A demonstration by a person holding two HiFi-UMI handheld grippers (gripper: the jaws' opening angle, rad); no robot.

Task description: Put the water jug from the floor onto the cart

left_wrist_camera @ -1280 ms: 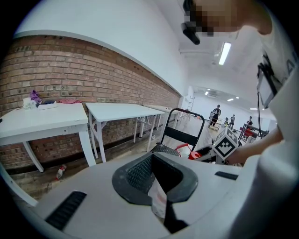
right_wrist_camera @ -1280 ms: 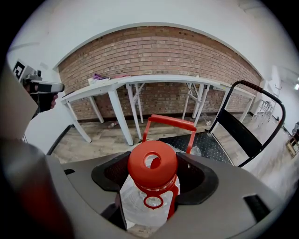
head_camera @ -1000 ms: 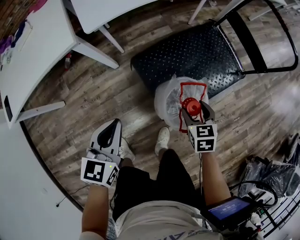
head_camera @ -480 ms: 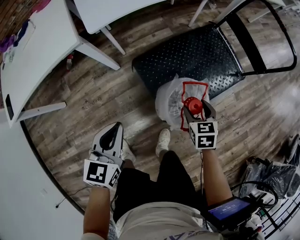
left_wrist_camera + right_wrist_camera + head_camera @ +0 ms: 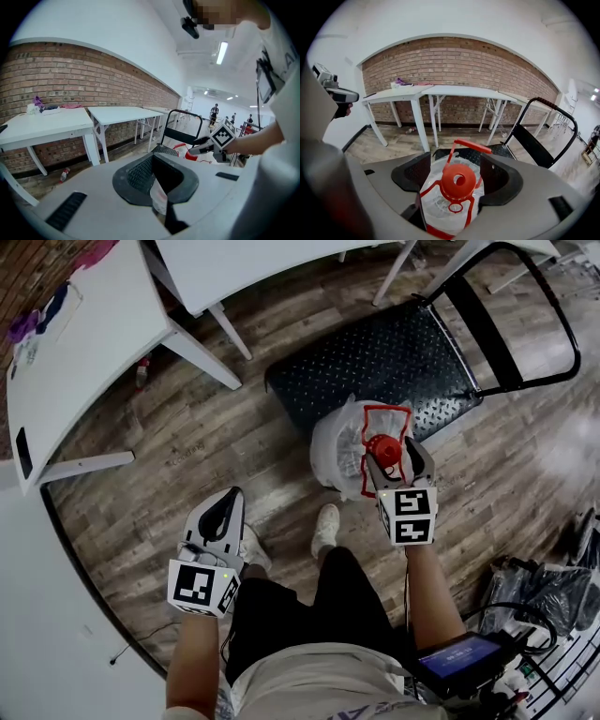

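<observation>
The water jug (image 5: 339, 442) is clear plastic with a red cap and a red carrying handle. It stands at the front edge of the black ridged cart (image 5: 375, 352); I cannot tell whether it rests on the floor or the deck. My right gripper (image 5: 397, 454) is open over the jug's top, one jaw on each side of the red cap (image 5: 458, 180), with gaps showing. The jug (image 5: 440, 204) fills the space between the jaws, and the cart (image 5: 500, 149) lies behind it. My left gripper (image 5: 225, 498) hangs shut and empty by my left leg; its jaws (image 5: 153, 161) hold nothing.
The cart's black push handle (image 5: 530, 310) rises at the far right. White tables (image 5: 84, 343) stand to the left and behind, with a small bottle (image 5: 141, 371) on the floor under them. My shoes (image 5: 324, 521) are just short of the jug. Bags and cables (image 5: 544, 592) lie at the lower right.
</observation>
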